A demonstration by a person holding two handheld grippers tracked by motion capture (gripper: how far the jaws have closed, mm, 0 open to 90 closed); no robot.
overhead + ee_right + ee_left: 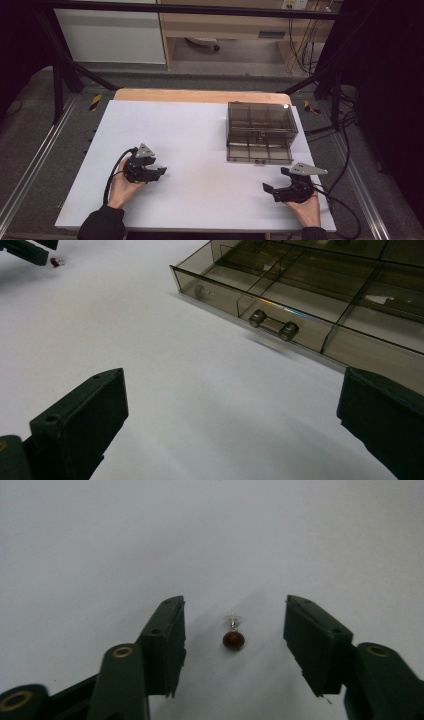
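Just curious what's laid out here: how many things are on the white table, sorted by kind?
Small red-brown bead earring: 1
Smoky clear compartment box with drawer: 1
Hand-held grippers, left gripper and right gripper: 2
Total: 4

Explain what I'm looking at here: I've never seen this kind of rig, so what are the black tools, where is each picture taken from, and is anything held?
A person sits at a white table with a hand-held two-jaw gripper in each hand. The high view looks down from above: the left gripper shows at its left, the right gripper at its right. The other two pictures come from cameras riding on the grippers, looking along their black jaws. The left gripper view shows a small red bead on a clear stud lying on the table between the jaws, untouched. A smoky plastic box with compartments lies open ahead of the right gripper. Both grippers are open; nothing is held.
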